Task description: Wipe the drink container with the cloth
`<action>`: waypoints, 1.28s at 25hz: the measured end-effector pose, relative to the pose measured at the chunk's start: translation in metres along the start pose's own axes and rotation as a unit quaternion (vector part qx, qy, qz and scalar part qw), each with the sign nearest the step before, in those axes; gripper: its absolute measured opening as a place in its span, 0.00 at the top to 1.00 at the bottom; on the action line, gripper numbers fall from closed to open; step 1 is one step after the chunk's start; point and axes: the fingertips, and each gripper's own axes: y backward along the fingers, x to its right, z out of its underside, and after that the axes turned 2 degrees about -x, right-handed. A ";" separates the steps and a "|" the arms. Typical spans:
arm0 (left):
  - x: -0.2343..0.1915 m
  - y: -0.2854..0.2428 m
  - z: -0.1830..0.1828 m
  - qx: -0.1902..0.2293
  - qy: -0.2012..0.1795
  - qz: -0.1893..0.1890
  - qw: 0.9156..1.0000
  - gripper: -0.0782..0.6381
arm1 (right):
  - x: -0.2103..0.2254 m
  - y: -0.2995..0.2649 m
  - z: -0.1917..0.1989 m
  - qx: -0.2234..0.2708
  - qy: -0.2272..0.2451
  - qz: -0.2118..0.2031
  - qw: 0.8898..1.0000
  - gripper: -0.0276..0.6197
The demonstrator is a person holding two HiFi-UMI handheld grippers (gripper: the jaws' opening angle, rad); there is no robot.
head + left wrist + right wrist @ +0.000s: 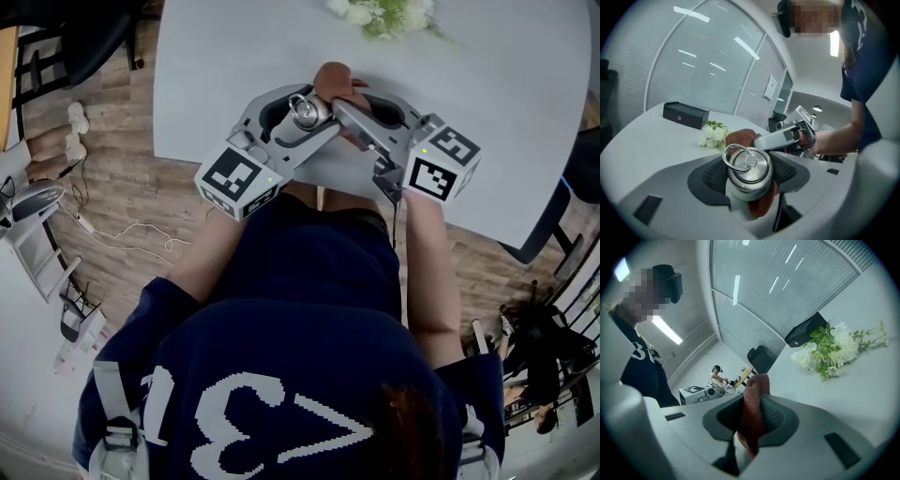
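A steel drink container [749, 172] with a ring on its lid sits between the jaws of my left gripper [750, 176], which is shut on it; the head view shows its lid [306, 112] above the table's near edge. A rust-brown cloth [753, 413] is pinched in my right gripper [752, 420], which is shut on it. The cloth [740, 138] bunches behind and under the container, touching it. In the head view the cloth [337, 82] shows just beyond the two grippers, which meet over the container. My right gripper [785, 136] reaches in from the right.
A grey table [225, 56] lies ahead. White flowers [384, 15] lie at its far edge; in the right gripper view the flowers [832, 350] sit beside a black box [806, 335]. A dark chair [553, 220] stands at the right. Cables and a wooden floor [122, 197] are to the left.
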 end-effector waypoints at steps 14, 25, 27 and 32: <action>0.023 0.003 0.009 -0.013 -0.097 0.059 0.993 0.51 | 0.050 0.019 0.027 -0.019 -0.035 0.079 0.996 0.82; 0.030 -0.003 0.006 -0.021 -0.123 0.070 0.990 0.51 | 0.024 0.011 0.010 -0.008 0.002 0.045 0.999 0.82; 0.032 -0.006 0.005 -0.020 -0.125 0.071 0.989 0.51 | 0.047 0.020 0.021 -0.041 0.026 0.103 0.993 0.82; 0.035 -0.013 0.002 -0.022 -0.135 0.074 0.988 0.51 | 0.079 0.049 0.041 -0.122 0.136 0.237 0.954 0.82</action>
